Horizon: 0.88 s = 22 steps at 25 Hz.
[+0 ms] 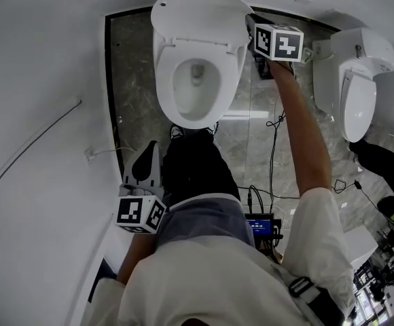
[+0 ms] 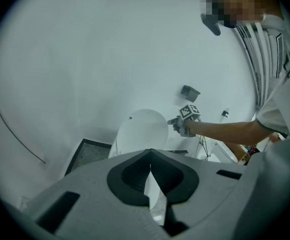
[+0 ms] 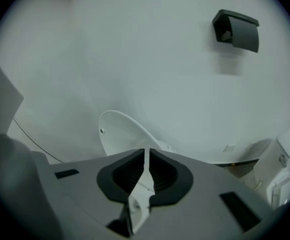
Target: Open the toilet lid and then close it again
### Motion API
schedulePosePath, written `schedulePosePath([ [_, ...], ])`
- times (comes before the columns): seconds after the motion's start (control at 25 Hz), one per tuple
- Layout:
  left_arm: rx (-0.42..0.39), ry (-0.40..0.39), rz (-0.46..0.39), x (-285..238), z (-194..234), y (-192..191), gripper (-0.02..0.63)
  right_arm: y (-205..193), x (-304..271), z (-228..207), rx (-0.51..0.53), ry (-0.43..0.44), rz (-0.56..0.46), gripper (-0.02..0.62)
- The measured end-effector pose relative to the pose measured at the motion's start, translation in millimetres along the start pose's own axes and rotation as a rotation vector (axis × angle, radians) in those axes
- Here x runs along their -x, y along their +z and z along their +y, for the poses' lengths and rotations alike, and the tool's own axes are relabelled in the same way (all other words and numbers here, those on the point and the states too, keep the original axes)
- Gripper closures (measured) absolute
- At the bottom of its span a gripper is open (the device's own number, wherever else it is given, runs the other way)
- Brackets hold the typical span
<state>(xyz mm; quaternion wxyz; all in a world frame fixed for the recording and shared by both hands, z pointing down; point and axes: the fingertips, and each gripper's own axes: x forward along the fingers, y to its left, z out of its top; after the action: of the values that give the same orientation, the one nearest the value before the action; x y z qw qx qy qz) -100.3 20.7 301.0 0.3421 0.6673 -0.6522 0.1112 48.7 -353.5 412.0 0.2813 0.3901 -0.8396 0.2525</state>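
The toilet lid stands raised; the right hand-held gripper, jaws together and empty, is beside its edge, probably to push it down.

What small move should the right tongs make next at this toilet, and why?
Probably bring the right tongs behind the upper edge of the lid and tip it forward. The lid already stands open above the bowl. The tongs are shut and empty beside the lid's edge, so it seems only the closing is left.
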Motion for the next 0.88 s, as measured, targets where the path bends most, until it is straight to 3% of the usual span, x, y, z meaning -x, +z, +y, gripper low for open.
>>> schedulePosePath([
  [0.16,0.009,0.018,-0.003,1.6,5.0,-1.9,0.6,12.2,-5.9,3.0,0.16,-0.012,0.0,0.575],
  [0.28,0.015,0.032,-0.004,3.1,5.7,-3.4,0.6,20.2,-8.6,3.7,0.275,-0.022,0.011,0.526],
  [0.52,0.03,0.05,-0.01,2.7,6.8,-3.1,0.6,36.0,-20.0,8.1,0.454,-0.018,0.048,0.525],
  [0.72,0.034,0.055,-0.01,1.3,8.3,-2.3,0.6,35.2,-32.8,12.7,0.565,-0.001,0.086,0.525],
  [0.88,0.037,0.056,-0.01,2.9,10.1,-1.0,0.6,34.2,-36.7,12.0,0.57,0.002,0.113,0.526],
])
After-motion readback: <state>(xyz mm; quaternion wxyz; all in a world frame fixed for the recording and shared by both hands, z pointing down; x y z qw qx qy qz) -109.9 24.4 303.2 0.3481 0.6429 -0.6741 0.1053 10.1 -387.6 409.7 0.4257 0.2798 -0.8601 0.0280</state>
